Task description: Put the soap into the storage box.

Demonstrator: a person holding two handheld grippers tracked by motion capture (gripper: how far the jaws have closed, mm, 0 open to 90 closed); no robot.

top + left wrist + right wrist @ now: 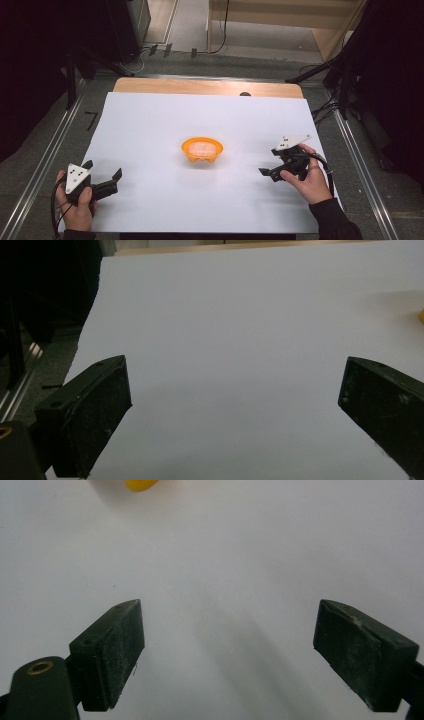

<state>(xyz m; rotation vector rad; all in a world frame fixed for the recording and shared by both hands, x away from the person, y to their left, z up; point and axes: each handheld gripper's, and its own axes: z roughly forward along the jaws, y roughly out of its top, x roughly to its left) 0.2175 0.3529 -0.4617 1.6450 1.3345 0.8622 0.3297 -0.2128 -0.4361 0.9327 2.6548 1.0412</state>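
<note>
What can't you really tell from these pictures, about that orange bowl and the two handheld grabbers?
- Orange bowl, high view: the pale filling is too small and blurred to identify.
- The same bowl in the right gripper view and the left gripper view: cut off by the frame edge, only a sliver visible.
- Right gripper, high view: the far side of its fingers is hidden by the hand.
- Dark spot on the table's far edge: too small to name.

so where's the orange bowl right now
In the high view the orange bowl sits mid-sheet on the white sheet, between the left tongs and right tongs, touching neither.
</note>
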